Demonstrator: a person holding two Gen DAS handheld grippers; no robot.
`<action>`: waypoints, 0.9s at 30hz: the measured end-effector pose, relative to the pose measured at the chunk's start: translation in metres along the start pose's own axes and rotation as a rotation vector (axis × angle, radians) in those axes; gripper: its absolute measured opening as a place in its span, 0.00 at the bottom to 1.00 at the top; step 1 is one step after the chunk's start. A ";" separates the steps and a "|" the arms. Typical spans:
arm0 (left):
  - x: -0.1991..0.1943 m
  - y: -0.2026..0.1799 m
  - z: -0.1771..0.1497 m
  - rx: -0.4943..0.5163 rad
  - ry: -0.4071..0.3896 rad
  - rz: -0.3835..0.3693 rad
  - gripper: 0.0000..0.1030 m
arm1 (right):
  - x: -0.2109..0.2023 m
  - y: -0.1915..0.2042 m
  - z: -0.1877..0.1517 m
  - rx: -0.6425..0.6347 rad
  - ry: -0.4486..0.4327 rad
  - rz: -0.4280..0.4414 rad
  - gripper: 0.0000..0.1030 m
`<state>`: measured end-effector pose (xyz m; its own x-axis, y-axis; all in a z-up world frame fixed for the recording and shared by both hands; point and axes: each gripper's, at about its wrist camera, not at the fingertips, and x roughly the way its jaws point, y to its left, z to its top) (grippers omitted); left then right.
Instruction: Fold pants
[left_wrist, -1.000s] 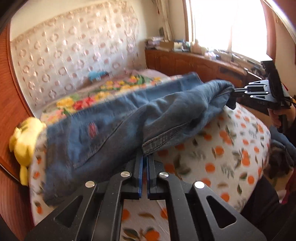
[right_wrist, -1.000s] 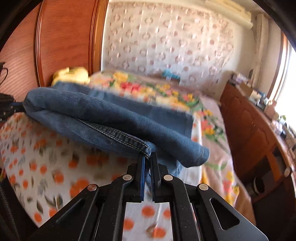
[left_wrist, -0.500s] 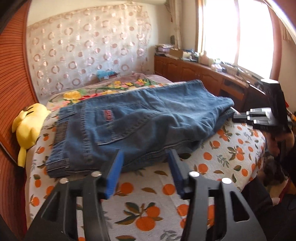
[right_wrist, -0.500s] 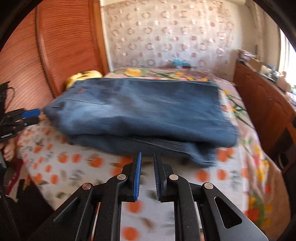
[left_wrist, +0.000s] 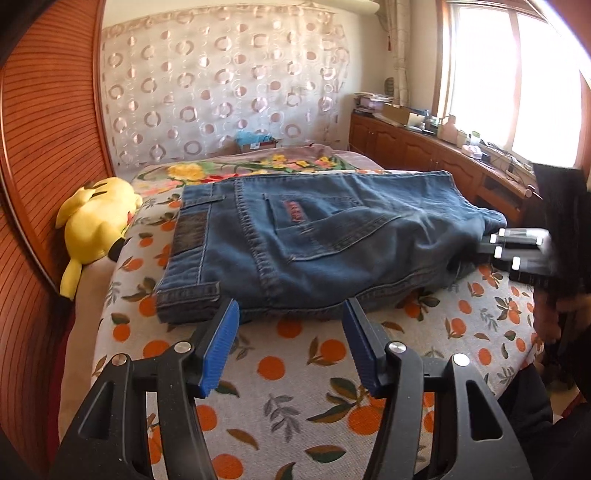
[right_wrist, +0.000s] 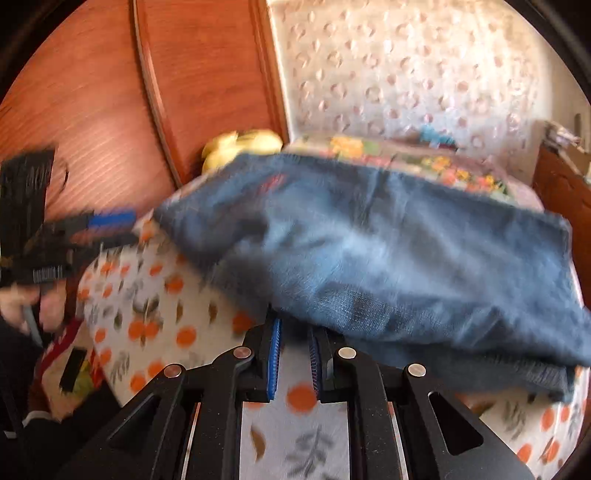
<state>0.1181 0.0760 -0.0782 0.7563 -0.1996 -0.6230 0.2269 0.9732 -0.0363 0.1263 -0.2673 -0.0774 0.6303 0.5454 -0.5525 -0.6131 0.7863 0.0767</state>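
A yellow plush toy (left_wrist: 96, 218) lay at the far left of the bed (left_wrist: 280, 369), against the wooden headboard.

The left claw (left_wrist: 291, 308) hovered just short of the near edge of the jeans (left_wrist: 332, 236). Its blue pads stood wide apart and were still opening, with only the orange-print bedspread between them.

The jeans lay across the middle of the bed in a thick folded bundle, waistband to the left, back pocket up, and the layers bunched and rumpled toward the right end.

At that right end sat the right claw (right_wrist: 294, 326). Its pads were only slightly apart and its tips were at the hem of the denim. Motion blur hid whether any cloth lay between the tips.

To my eye, one fold was down and the step in hand was releasing it. The next move seemed to call for smoothing the right end. If a smaller bundle was wanted, each claw would need a fresh pinch through all layers at one end, then both would carry it over together so the stack did not slide.

No container had a part in the job. An open cardboard box (left_wrist: 400, 110) stood on the cupboard (left_wrist: 417, 147) under the window at the right, and I could not see what was in it.
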 end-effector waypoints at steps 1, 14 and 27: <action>-0.001 0.002 -0.001 -0.005 0.000 0.001 0.57 | -0.002 -0.003 0.003 0.007 -0.019 -0.026 0.21; 0.002 0.012 -0.008 -0.033 0.007 0.002 0.57 | 0.028 0.007 -0.007 -0.062 0.090 0.020 0.38; 0.008 0.034 -0.008 -0.075 0.014 0.052 0.57 | -0.002 0.001 -0.009 0.009 0.031 0.093 0.03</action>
<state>0.1273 0.1080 -0.0906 0.7571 -0.1478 -0.6364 0.1406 0.9881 -0.0621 0.1197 -0.2701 -0.0835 0.5559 0.6071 -0.5678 -0.6639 0.7353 0.1362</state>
